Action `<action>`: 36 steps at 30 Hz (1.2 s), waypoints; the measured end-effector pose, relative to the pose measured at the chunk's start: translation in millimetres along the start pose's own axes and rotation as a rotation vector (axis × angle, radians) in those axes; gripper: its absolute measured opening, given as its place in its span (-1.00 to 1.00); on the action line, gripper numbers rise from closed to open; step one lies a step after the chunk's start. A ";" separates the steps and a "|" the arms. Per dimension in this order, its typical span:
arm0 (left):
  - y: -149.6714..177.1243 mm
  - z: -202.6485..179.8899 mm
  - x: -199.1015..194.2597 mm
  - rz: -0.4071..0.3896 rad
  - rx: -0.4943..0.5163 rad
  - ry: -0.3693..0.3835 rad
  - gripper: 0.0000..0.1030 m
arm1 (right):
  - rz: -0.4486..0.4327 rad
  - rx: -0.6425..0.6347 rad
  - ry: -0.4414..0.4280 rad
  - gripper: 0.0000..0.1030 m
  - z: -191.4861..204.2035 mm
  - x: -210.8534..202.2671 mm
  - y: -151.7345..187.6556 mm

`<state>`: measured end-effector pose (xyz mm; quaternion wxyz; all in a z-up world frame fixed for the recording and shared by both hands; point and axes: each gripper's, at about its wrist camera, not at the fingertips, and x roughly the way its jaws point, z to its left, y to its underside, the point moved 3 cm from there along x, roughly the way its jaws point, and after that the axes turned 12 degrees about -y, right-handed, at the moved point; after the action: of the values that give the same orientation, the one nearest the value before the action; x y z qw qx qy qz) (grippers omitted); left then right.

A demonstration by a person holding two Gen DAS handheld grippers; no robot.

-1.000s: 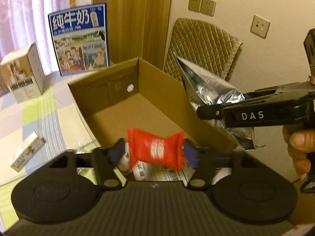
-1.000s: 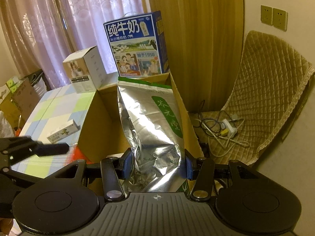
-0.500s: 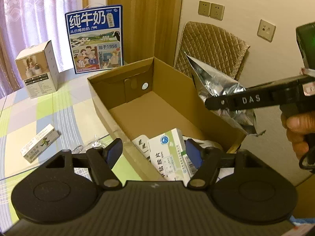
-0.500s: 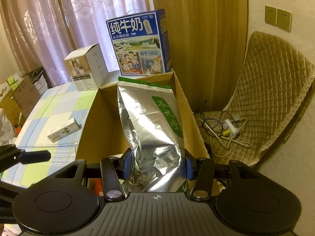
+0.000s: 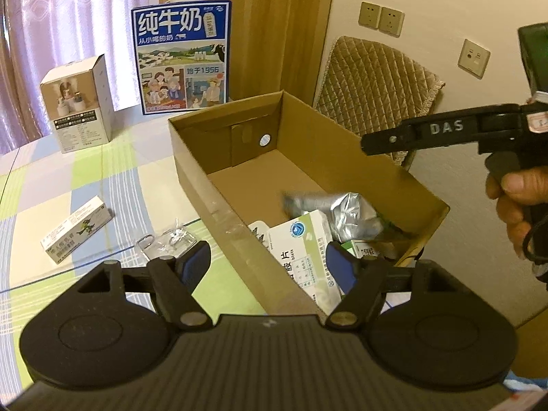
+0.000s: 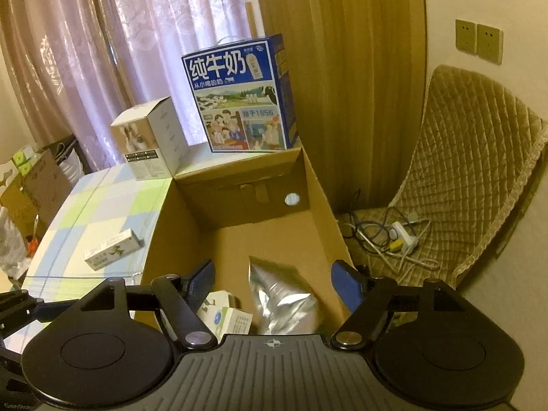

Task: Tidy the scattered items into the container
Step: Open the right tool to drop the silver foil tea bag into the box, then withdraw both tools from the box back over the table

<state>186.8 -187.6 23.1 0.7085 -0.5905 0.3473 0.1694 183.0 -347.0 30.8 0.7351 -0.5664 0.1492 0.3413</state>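
Lying now in box [image 6: 322, 212]: foil pouch [image 6: 284, 304].

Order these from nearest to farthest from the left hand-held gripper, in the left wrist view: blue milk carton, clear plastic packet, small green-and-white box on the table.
From the left hand-held gripper:
1. Clear plastic packet, on the table just ahead of the left finger.
2. Small green-and-white box, farther left on the checked cloth.
3. Blue milk carton, upright at the table's far edge, beyond the cardboard box.

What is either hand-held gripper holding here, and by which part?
Nothing. The left hand-held gripper and right hand-held gripper are both open; the silver pouch lies in the cardboard box.
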 end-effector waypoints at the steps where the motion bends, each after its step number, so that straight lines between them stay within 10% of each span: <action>1: 1.0 0.9 -0.2 0.001 -0.003 0.000 0.37 | 0.002 0.003 0.001 0.42 0.0 -0.8 1.8; 36: 73.5 95.4 -74.8 0.028 -0.103 -0.176 0.80 | 0.034 -0.032 -0.108 0.82 99.9 -31.2 55.7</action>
<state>114.5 -65.8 27.8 0.7026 -0.6040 0.2828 0.2482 106.4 -257.0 40.4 0.7271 -0.5563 0.1133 0.3861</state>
